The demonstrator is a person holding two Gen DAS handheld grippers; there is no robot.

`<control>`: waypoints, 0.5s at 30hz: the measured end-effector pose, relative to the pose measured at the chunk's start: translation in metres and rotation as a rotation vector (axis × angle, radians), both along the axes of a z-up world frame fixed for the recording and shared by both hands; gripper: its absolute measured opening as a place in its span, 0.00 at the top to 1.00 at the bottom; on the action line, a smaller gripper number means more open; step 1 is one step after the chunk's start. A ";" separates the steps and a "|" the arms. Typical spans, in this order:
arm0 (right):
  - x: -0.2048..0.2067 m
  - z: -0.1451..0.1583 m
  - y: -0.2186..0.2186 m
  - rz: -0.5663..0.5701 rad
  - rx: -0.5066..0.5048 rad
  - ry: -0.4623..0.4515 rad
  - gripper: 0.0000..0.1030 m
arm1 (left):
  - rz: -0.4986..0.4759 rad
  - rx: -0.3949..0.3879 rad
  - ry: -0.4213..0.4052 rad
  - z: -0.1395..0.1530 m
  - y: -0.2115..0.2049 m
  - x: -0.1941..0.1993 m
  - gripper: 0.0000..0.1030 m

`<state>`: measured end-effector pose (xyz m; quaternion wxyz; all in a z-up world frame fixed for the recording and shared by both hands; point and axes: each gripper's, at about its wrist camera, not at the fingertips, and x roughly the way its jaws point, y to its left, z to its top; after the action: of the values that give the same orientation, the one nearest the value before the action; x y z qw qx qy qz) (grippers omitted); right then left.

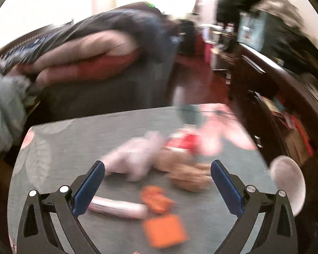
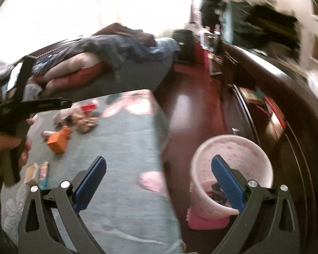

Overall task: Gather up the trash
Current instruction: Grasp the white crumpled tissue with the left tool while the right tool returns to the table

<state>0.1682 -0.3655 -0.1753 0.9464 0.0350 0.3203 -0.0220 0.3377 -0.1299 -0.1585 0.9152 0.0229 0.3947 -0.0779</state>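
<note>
Both your left gripper (image 1: 158, 187) and right gripper (image 2: 158, 182) gape empty — reach next for the orange wrapper (image 1: 165, 230) left of the pink bin (image 2: 231, 169).

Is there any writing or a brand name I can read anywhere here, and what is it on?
No text can be read in either view.
Left tongs: a pale mark on the arm, too blurred to read.
Small packets on the table: printed, too small and blurred.
Orange box: no print shows.
Pink bin: only speckles, no words.
</note>
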 end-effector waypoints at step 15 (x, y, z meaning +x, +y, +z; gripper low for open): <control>0.045 0.001 0.076 0.116 -0.056 0.039 0.03 | 0.018 -0.163 0.241 -0.057 0.031 0.078 0.04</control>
<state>0.2131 -0.2893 -0.1746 0.9403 -0.0106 0.3394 0.0231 0.4162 -0.0987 -0.2154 0.8606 -0.0645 0.4944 -0.1036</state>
